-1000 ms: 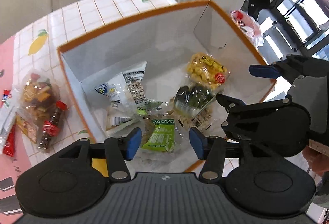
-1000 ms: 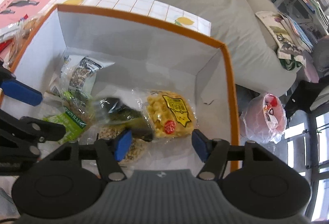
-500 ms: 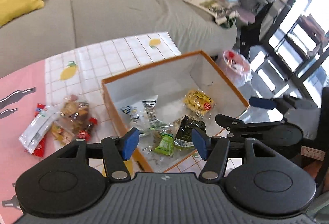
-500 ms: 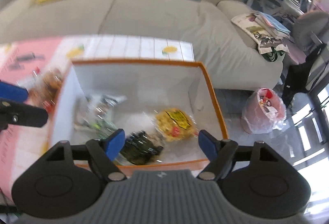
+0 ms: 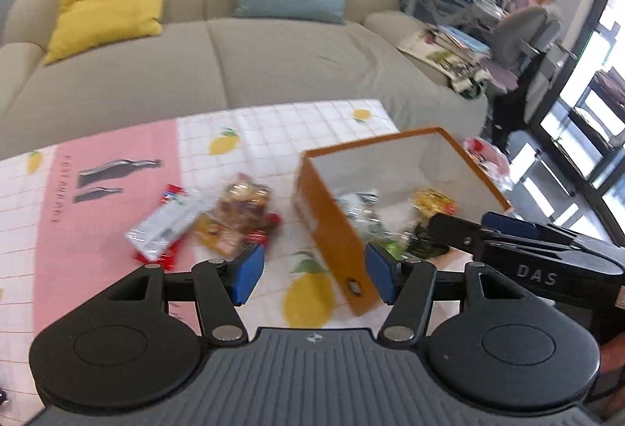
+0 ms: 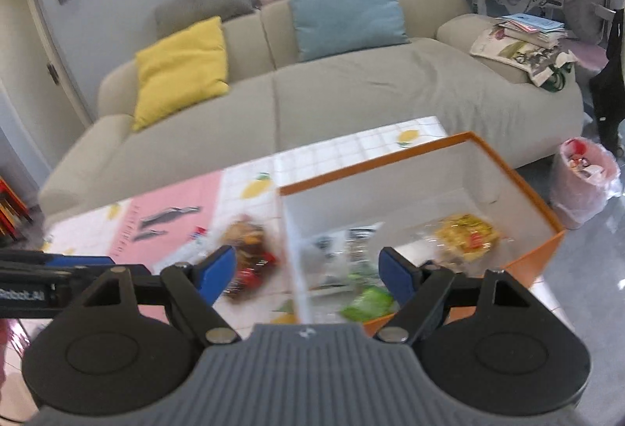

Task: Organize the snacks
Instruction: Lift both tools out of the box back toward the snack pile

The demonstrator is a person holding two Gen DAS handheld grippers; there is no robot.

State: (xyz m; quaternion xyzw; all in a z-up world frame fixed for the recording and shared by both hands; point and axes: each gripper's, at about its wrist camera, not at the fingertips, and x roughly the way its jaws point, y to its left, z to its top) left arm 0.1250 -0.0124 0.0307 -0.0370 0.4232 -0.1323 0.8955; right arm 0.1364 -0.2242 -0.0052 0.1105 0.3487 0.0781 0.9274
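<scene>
Snacks (image 5: pixel 234 219) left loose on table beside orange box (image 5: pixel 332 227); several already boxed. Left gripper (image 5: pixel 310 271) and right gripper (image 6: pixel 306 270) held wide apart, nothing grasped. Next pickup judged due: descent onto loose pile.

Left gripper (image 5: pixel 314 278): matte black linkage arms, two blue rectangular pads (image 5: pixel 247 273), silver round pivot screws, two round black discs with circular recesses at lower left and lower right of the frame, grey ribbed housing bearing a small white emblem at centre.

Right gripper (image 6: pixel 306 274): same build, with black arms, blue pads (image 6: pixel 215 271), silver screws, grey ribbed housing with emblem. Seen from the left wrist view at right of the frame, its black side carries grey lettering "DAS".

Skin: a small patch shows at the lower right edge of the left wrist view.
</scene>
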